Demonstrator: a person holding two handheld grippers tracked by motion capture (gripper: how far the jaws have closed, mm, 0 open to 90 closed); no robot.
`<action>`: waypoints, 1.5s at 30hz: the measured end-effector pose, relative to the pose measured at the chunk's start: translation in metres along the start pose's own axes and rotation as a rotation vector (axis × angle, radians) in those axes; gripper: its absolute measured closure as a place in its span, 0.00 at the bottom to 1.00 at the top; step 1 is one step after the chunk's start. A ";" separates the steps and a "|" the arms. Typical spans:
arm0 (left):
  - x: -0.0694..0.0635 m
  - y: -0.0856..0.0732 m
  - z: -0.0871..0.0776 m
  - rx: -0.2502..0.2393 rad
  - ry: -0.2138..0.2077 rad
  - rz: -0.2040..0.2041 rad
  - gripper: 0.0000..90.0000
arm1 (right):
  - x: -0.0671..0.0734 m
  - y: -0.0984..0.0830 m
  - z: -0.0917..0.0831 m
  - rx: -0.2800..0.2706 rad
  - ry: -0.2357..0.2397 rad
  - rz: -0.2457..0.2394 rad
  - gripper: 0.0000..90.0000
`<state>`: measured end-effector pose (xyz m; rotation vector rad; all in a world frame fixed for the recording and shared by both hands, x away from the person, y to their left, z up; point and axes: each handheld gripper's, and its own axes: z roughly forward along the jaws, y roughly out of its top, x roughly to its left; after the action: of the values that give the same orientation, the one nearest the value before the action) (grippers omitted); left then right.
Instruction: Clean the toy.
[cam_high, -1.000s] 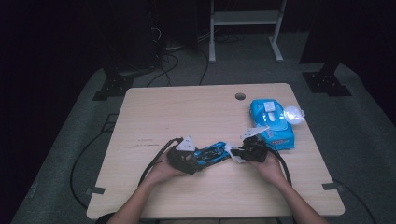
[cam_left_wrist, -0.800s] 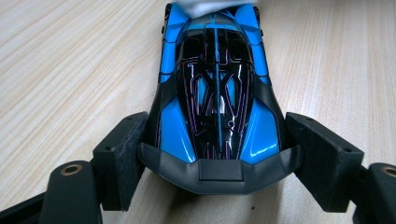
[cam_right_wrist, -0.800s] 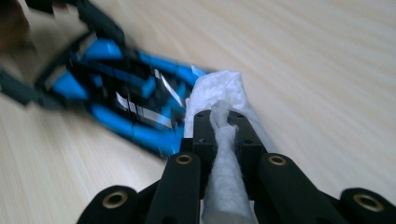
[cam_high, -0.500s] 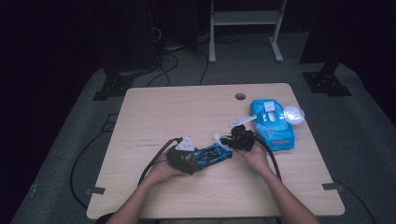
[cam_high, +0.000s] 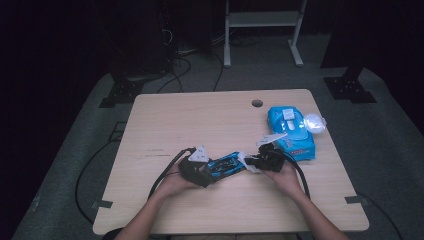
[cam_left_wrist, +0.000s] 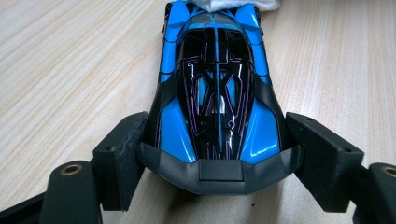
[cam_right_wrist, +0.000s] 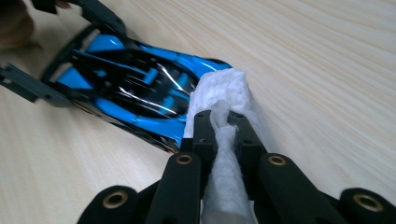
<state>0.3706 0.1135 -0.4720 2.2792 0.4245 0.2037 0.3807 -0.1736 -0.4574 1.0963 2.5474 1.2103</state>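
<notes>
A blue and black toy car (cam_high: 227, 164) lies on the wooden table (cam_high: 200, 120) near its front edge. My left gripper (cam_high: 200, 171) is shut on the car's rear end, one jaw at each side (cam_left_wrist: 217, 135). My right gripper (cam_high: 256, 162) is shut on a folded white wipe (cam_right_wrist: 219, 100), and the wipe presses against the nose of the car (cam_right_wrist: 140, 93). The white wipe (cam_left_wrist: 233, 3) also shows at the car's far end in the left gripper view.
A blue pack of wet wipes (cam_high: 291, 131) with its flap open lies at the right of the table, just behind my right hand. A small cable hole (cam_high: 257, 103) sits near the table's far edge. Cables trail off the table's left side.
My right gripper has moved left from the wipes pack with the wipe and now touches the car's front. The left gripper and the car have stayed in place.
</notes>
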 end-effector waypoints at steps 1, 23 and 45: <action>0.000 0.000 0.000 -0.002 -0.001 0.001 0.27 | 0.001 0.001 0.000 -0.012 0.017 -0.002 0.91; -0.001 0.000 0.002 -0.014 0.001 -0.010 0.27 | 0.037 0.009 0.012 -0.011 0.092 -0.115 0.91; 0.000 0.000 0.003 -0.014 0.002 -0.004 0.27 | 0.057 0.043 0.032 -0.034 0.115 -0.160 0.92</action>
<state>0.3713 0.1111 -0.4737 2.2642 0.4277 0.2067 0.3753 -0.0983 -0.4371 0.8202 2.6289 1.3046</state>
